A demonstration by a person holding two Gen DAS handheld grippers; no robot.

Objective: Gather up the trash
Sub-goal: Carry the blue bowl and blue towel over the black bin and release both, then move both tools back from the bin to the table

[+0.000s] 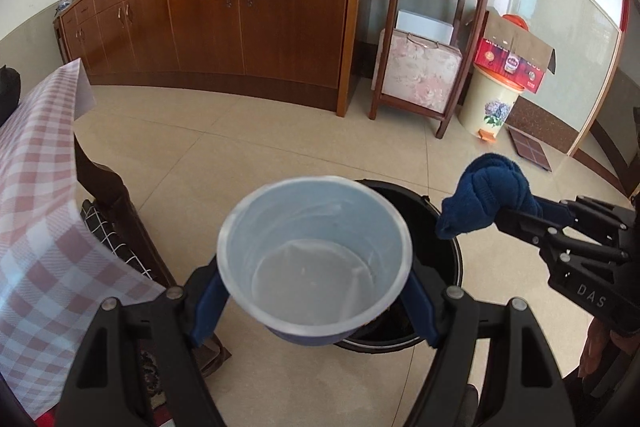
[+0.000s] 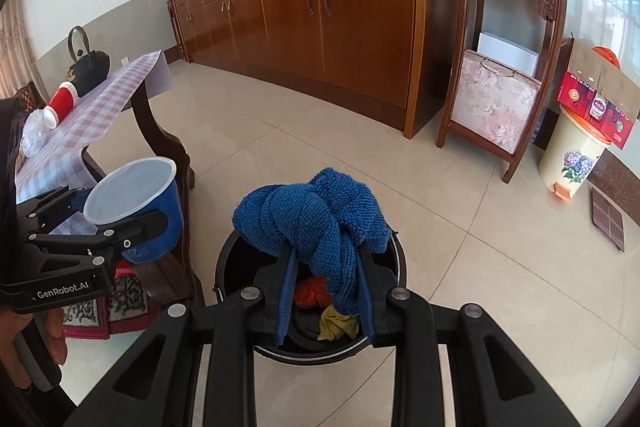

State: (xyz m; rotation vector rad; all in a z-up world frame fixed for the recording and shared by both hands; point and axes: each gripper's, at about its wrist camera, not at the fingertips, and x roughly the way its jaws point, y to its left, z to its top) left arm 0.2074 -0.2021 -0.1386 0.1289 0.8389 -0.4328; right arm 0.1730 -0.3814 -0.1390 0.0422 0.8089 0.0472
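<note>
A black bin (image 2: 308, 307) stands on the tiled floor (image 2: 480, 227), already holding a red scrap (image 2: 310, 291) and a yellow scrap (image 2: 336, 323), as two more pieces of trash hang over it. The right gripper (image 2: 326, 263) is clenched on a bunched blue cloth (image 2: 308, 211), which sits directly above the bin's mouth in the right wrist view. The left gripper (image 1: 316, 267) grasps a white-lined blue cup (image 1: 316, 251) by its sides, mouth tilted toward the camera; it looks empty. In the left wrist view the cup overlaps the bin's near-left rim (image 1: 400, 191); from the right wrist view it hangs just left of the bin, beside the leg (image 2: 160, 147) of the bench (image 2: 100, 107) with its checked cover. A red roll (image 2: 62, 103), a dark kettle (image 2: 86, 65) and a clear plastic wad (image 2: 36, 131) remain on that bench. Judging from this, the release is the risk: the cup looks off-centre, so letting go now could bounce it off the rim onto the floor or toward the bench leg. The cloth's loose folds hang around the right gripper's fingers (image 2: 286, 291) and could snag on opening, or drape over the rim rather than fall in. The two grippers are near each other and could collide if both move over the bin at once.
</note>
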